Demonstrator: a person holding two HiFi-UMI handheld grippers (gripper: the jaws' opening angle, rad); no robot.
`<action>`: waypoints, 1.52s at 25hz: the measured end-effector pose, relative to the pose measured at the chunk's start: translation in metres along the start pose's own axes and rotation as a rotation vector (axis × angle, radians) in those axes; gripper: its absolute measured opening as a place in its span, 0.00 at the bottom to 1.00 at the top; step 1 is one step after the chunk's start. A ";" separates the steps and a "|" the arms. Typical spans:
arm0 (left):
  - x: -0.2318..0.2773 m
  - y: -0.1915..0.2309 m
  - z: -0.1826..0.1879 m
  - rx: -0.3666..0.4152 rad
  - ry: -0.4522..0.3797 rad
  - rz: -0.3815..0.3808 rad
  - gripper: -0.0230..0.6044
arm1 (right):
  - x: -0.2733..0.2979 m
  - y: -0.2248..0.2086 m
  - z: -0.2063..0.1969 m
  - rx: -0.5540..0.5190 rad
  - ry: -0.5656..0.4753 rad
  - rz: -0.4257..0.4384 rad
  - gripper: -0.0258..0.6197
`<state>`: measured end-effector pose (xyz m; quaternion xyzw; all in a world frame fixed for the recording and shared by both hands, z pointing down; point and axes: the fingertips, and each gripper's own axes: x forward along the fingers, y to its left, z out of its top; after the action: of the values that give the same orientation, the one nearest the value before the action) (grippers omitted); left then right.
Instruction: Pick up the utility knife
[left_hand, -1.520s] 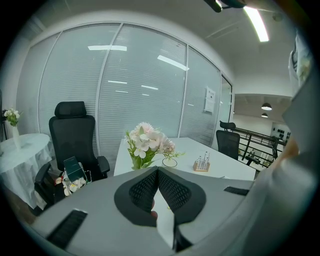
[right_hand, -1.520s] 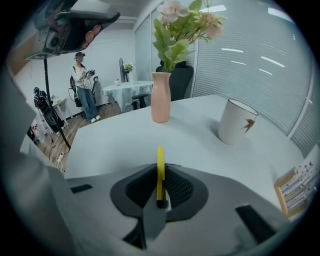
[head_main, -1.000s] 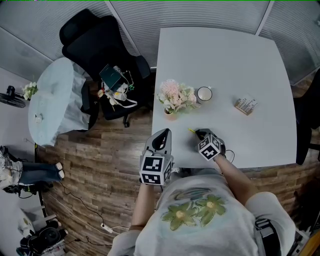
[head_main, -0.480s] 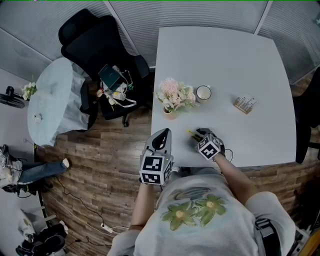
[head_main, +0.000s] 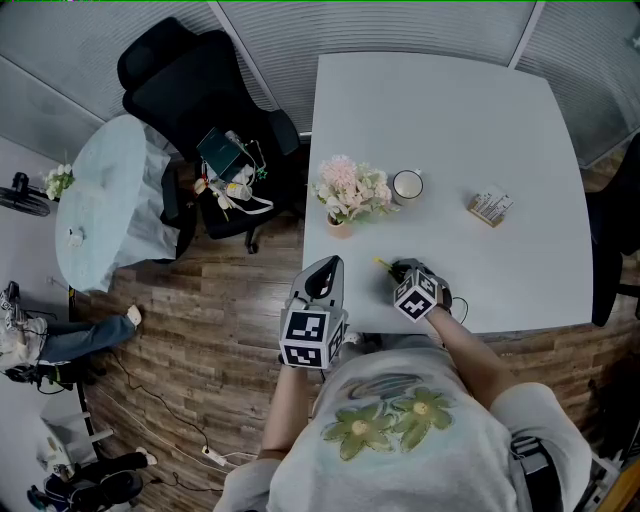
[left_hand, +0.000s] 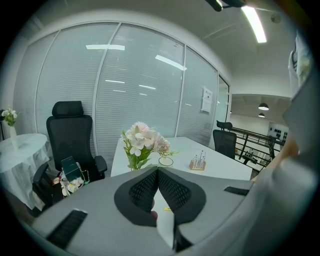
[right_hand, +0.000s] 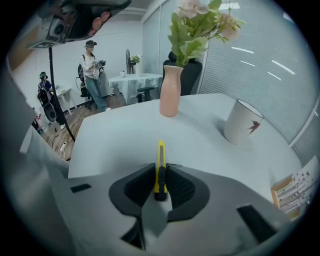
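Near the counter's (head_main: 450, 130) near-left edge, the right tongs (right_hand: 160, 187) were clamped on the utility knife (right_hand: 160, 165). Its black rear end sat between the two pads, which pressed on both of its sides, and those jaws had just been closing on it. The knife's yellow body ran out past the tips, away from the person and toward the vase (right_hand: 170, 92). It lay low against the counter, and whether it touched the surface could not be told. From the head view only a short yellow length showed beyond the right tongs, on the side facing the flowers.

To the left of that, the left tongs (left_hand: 158, 172) were held above the counter's near-left corner. Their pads met at the tips with nothing gripped between them. They were well apart from the knife and pointed across the counter toward the flowers.

Farther across the counter stood the pink vase with pale blossoms and green leaves. A white mug (head_main: 408, 187) stood just beside it on the right. A small wooden holder (head_main: 492, 210) sat farther right again, well apart from the knife.

Off the counter to the left, a black office chair (head_main: 190, 90) carried a clutter of small items on its seat. A round side table under a white cloth (head_main: 105, 200) stood near it on the wooden floor (head_main: 200, 340).
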<state>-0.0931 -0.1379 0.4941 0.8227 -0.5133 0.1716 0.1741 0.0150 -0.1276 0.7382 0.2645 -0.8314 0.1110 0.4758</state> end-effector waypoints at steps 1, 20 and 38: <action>0.000 0.000 0.000 -0.001 0.001 0.000 0.03 | -0.001 0.000 0.000 0.003 -0.001 -0.001 0.15; -0.003 -0.003 -0.001 0.003 -0.001 -0.011 0.03 | -0.018 -0.003 0.023 0.032 -0.081 -0.012 0.15; -0.007 -0.013 0.002 0.018 -0.010 -0.038 0.02 | -0.055 0.003 0.058 0.027 -0.183 -0.028 0.15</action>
<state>-0.0842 -0.1281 0.4883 0.8347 -0.4967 0.1689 0.1673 -0.0069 -0.1319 0.6610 0.2916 -0.8661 0.0910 0.3957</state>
